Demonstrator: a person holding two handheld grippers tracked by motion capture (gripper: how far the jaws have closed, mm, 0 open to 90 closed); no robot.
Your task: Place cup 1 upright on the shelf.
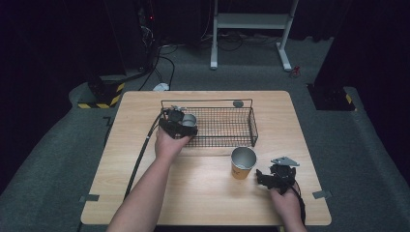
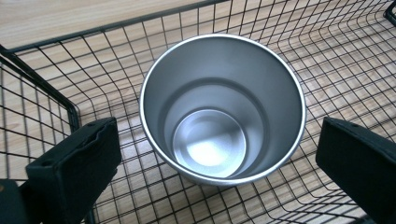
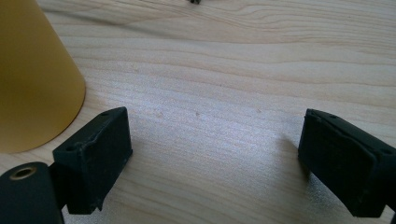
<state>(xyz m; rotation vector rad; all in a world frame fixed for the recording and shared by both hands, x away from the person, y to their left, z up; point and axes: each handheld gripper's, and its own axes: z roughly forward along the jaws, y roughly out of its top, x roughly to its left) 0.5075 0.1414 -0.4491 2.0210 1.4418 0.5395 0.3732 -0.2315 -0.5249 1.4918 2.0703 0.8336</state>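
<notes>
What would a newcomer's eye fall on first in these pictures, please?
Probably the steel cup standing upright in the black wire basket, at its left end, with the open left tool poised over it. Next, the yellow cup on the wooden table, just left of the open right tool.

Dark room, grey carpet (image 1: 58, 145), white frame (image 1: 251, 21) behind.

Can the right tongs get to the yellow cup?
Probably yes. The right tongs are open beside the yellow cup, with bare table between them and nothing in the way.
</notes>
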